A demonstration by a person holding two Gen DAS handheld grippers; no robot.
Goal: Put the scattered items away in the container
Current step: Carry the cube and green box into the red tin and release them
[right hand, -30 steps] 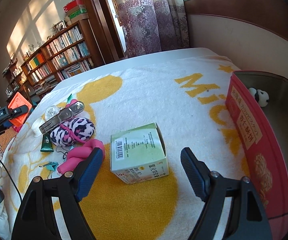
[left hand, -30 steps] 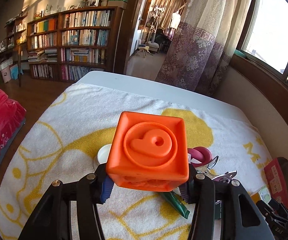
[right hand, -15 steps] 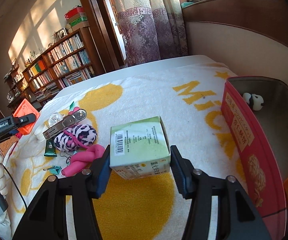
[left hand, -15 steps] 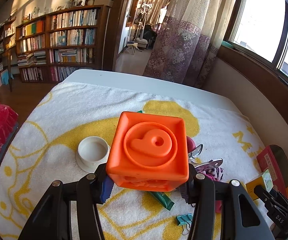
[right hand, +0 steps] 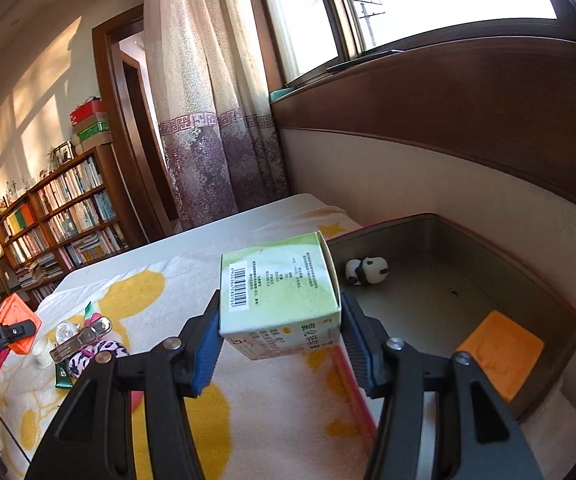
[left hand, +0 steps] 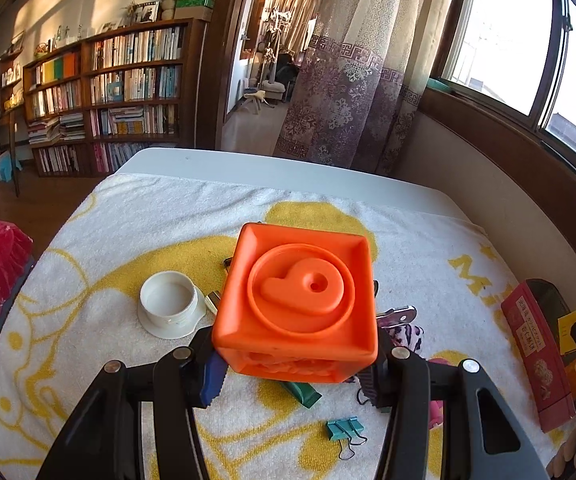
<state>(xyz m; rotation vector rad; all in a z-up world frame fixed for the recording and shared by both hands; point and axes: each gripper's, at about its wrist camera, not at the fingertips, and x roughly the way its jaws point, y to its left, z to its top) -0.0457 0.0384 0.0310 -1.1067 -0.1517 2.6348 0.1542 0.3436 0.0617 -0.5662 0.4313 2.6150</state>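
My left gripper (left hand: pixel 294 376) is shut on an orange toy cube (left hand: pixel 300 300) with a raised figure on its top face, held above the towel. My right gripper (right hand: pixel 283 344) is shut on a pale green carton (right hand: pixel 279 284) with a barcode. The carton hangs lifted over the near wall of the red tin container (right hand: pixel 448 292). Inside the tin lie a small panda figure (right hand: pixel 366 270) and an orange block (right hand: pixel 500 350). In the left wrist view the tin's red wall (left hand: pixel 536 344) stands at the right edge.
A yellow-and-white towel (left hand: pixel 167 224) covers the table. On it lie a white lid (left hand: pixel 169 306), a leopard-print scrunchie (left hand: pixel 406 334), a metal clip (left hand: pixel 398 314), a green tube (left hand: pixel 302 392) and a teal binder clip (left hand: pixel 344 428). A wall and window sill rise behind the tin.
My right gripper closed on the green carton, lifted it off the towel and carried it right to the tin's edge. My left gripper drifted slightly with the cube still held.
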